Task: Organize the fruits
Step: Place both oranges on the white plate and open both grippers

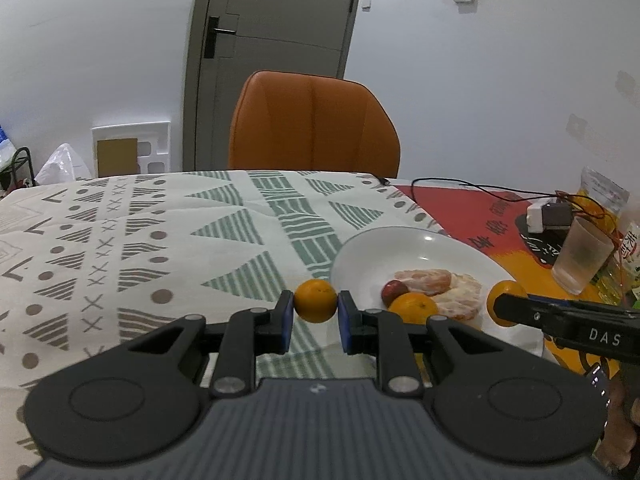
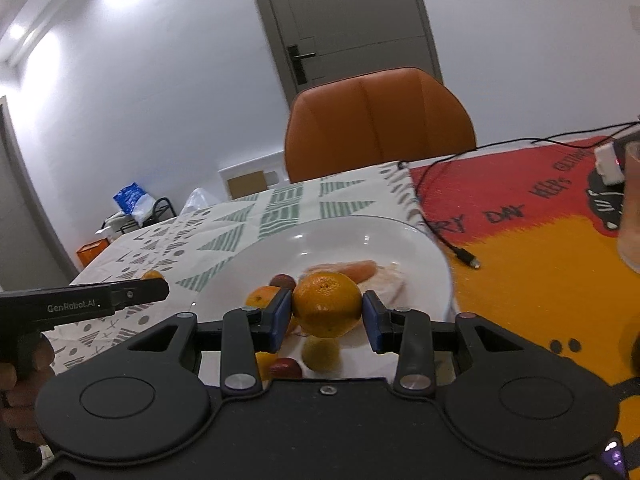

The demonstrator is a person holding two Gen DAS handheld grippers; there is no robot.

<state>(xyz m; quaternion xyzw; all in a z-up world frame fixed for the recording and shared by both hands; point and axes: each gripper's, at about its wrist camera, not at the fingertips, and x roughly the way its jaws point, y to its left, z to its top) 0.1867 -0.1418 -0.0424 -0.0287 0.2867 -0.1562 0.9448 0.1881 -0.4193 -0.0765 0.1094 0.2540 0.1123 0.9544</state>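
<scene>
While your left tool (image 1: 316, 315) sits low over the patterned cloth (image 1: 168, 236) on the desk, its blue pads (image 1: 286, 320) press both sides of a small orange (image 1: 315, 300), so it is gripping that fruit just left of the white plate (image 1: 384, 248). From the left wrist view the orange appears level with the plate's near-left rim; whether it touches the cloth cannot be told.

On the plate itself lie another orange (image 1: 414, 307), a dark red fruit (image 1: 394, 291) touching it, and pale peeled segments (image 1: 440, 286) just behind them.

Further right, your right tool (image 2: 327, 314) is over the plate's near part with a larger orange (image 2: 327, 305) between its pads. In the right wrist view the left pad (image 2: 280, 320) touches the fruit, while a thin gap seems to show at the right pad, so you cannot tell for certain whether it is clamped. The fruit's reflection shows on the glazed surface below it.

To the right of the plate a red and yellow mat (image 2: 532, 240) covers the desk, with a black cable (image 2: 448, 236) running across it and a clear plastic cup (image 1: 584, 254) near the far right edge. An orange chair (image 1: 314, 126) stands behind the desk.
</scene>
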